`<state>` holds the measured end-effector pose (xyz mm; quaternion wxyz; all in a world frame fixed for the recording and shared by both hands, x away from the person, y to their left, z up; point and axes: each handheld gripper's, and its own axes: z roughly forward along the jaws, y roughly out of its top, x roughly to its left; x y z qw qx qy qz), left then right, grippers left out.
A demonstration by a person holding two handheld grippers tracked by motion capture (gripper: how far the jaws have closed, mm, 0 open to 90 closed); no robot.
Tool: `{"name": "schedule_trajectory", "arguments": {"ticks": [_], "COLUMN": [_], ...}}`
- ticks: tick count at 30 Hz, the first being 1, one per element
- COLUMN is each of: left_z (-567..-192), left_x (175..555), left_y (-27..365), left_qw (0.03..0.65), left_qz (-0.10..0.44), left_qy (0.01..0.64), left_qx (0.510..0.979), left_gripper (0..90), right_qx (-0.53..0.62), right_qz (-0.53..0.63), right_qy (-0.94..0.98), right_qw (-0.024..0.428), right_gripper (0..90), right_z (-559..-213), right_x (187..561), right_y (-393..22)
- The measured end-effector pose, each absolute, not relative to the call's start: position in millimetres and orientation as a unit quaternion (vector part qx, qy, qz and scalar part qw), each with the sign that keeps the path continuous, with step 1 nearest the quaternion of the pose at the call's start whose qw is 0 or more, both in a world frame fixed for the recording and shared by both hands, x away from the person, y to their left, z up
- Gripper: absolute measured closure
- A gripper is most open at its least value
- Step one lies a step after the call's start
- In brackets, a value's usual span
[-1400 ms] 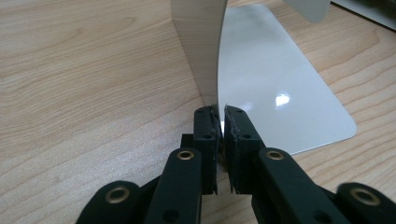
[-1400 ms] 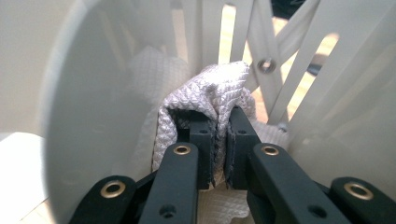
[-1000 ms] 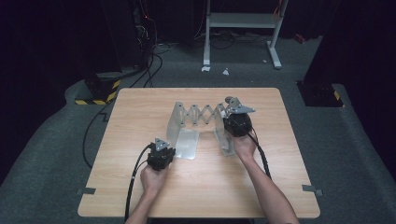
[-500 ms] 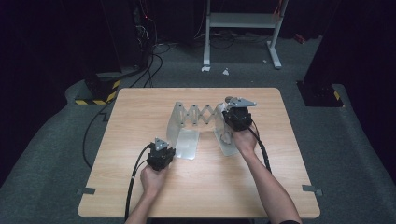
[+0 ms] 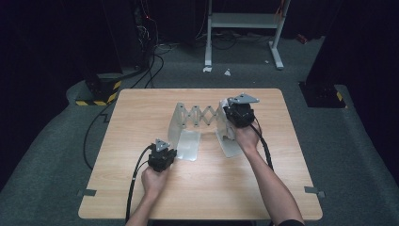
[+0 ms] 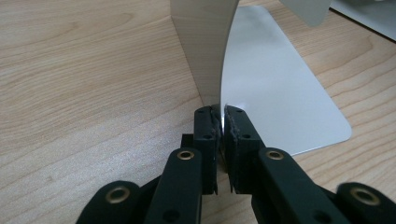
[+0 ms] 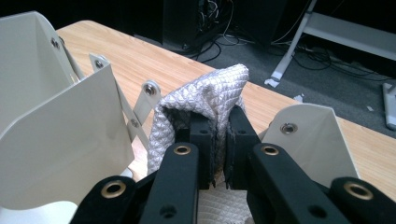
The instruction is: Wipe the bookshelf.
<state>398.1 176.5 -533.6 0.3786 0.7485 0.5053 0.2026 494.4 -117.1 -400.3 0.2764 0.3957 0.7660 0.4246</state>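
Rack: a pale grey metal expanding bookend rack point(image 5: 197, 123) with a scissor lattice joining two upright plates stood at the middle of the light wooden table point(image 5: 141, 188).
Left gripper: the black two-jaw left gripper point(image 6: 222, 128) sat at 8 o'clock from the rack's centre, jaws closed together on the thin edge of the rack's left upright plate point(image 6: 205, 51), where that plate met its flat base plate point(image 6: 280, 93).
Right gripper: the black two-jaw right gripper point(image 7: 219, 140) was at 3 o'clock from the rack's centre, by the right upright plate point(image 7: 308, 135).
Cloth: a silvery quilted cloth point(image 7: 205, 100) was clamped between the right jaws, draped over their tips, above the rack's gap.
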Motion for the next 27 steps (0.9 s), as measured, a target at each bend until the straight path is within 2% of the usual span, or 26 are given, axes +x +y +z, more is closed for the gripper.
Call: {"name": "schedule_trajectory", "arguments": {"ticks": [16, 22, 27], "left_z": [-533.7, -533.7, -533.7], "left_x": [398.3, 398.3, 398.5], "left_y": [176.8, 176.8, 177.3], "left_qw": [0.38, 0.38, 0.381], "left_qz": [0.201, 0.201, 0.198], "left_qy": [0.505, 0.505, 0.506], "left_qx": [0.748, 0.748, 0.748], "left_gripper": [83.5, 83.5, 83.5], "right_qx": [0.413, 0.404, 0.408], "right_qz": [0.401, 0.373, 0.368], "right_qy": [0.76, 0.765, 0.768], "right_qw": [0.302, 0.335, 0.331], "right_gripper": [84.9, 85.0, 85.0], "right_z": [-407.5, -414.3, -421.1], "right_x": [498.9, 496.2, 495.8], "right_y": [-121.3, -118.1, -118.4]}}
